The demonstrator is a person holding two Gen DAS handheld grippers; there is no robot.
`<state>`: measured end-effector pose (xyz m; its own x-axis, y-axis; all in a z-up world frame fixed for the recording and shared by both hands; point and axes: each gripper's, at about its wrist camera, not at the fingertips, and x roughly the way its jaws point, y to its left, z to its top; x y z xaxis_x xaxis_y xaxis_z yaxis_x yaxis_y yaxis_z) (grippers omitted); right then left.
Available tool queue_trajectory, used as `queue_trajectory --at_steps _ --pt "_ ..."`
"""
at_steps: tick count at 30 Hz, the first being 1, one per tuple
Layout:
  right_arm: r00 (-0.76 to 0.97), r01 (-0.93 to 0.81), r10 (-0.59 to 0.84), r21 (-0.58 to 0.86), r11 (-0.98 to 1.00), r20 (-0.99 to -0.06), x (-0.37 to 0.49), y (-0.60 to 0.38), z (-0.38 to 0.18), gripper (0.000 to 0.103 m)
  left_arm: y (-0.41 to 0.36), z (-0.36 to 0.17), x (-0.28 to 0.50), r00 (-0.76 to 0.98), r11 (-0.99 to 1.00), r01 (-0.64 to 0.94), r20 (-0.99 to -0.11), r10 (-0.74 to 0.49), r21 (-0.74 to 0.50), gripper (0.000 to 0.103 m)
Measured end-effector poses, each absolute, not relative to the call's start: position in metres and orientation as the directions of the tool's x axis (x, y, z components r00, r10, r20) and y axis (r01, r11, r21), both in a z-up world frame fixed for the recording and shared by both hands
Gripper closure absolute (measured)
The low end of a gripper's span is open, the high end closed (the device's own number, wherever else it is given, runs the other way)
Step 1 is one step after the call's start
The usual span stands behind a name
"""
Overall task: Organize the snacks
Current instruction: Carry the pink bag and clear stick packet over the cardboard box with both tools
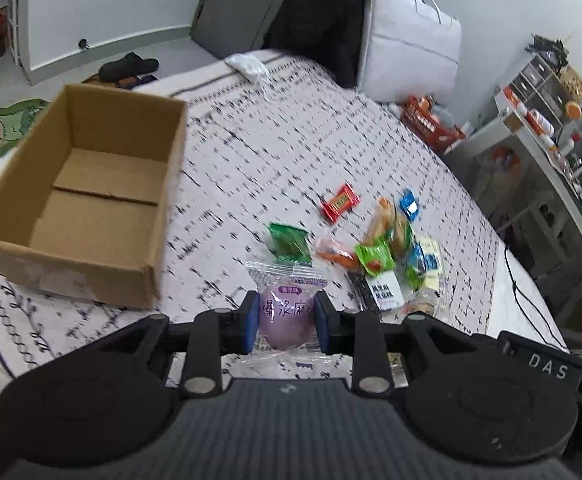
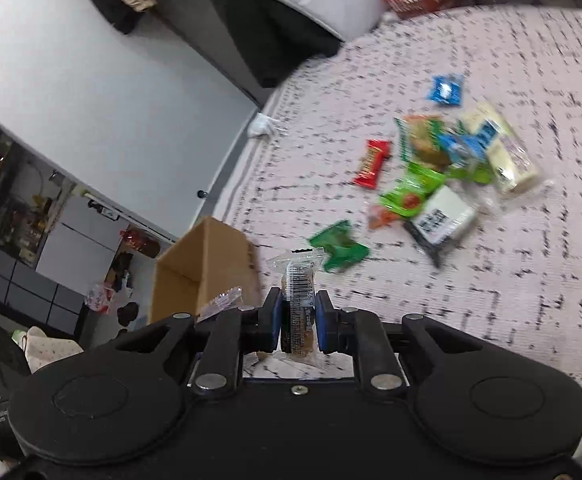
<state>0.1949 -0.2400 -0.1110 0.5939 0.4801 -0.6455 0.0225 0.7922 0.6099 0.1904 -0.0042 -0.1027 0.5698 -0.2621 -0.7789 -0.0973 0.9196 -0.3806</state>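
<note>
My left gripper [image 1: 286, 322] is shut on a purple round snack in a clear wrapper [image 1: 286, 316], held above the patterned bed cover. An open cardboard box [image 1: 87, 196], with nothing in it, stands to its left. My right gripper [image 2: 298, 326] is shut on a brown snack bar in a clear wrapper [image 2: 299, 312], held edge-on. The same box [image 2: 203, 276] shows to its left. A pile of loose snacks lies on the bed: a red packet [image 1: 339, 202] [image 2: 372, 163], a green packet [image 1: 289, 243] [image 2: 339, 246], a blue packet [image 1: 409, 205] [image 2: 445, 89] and several more.
The bed cover [image 1: 275, 152] runs back to a white bag [image 1: 409, 46] and a red snack bag [image 1: 431, 122] by the wall. Shelves with bottles [image 1: 547, 120] stand on the right. A black cable [image 1: 531, 304] trails over the bed's right edge. Slippers [image 1: 129, 66] lie on the floor.
</note>
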Motion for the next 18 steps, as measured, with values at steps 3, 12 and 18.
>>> queue_trajectory --at_steps 3,12,18 --pt "0.605 -0.006 0.483 0.603 0.797 -0.632 0.192 -0.225 -0.1 0.086 0.011 -0.093 0.186 0.591 0.915 -0.106 -0.764 -0.257 -0.39 0.075" --pt "0.616 -0.052 0.479 0.574 0.817 -0.626 0.193 -0.184 -0.084 0.086 0.054 -0.075 0.181 0.637 0.916 -0.122 -0.738 -0.222 -0.381 0.075" --pt "0.622 -0.096 0.479 0.547 0.832 -0.62 0.194 -0.154 -0.077 0.086 0.086 -0.069 0.18 0.661 0.911 -0.136 -0.72 -0.209 -0.389 0.075"
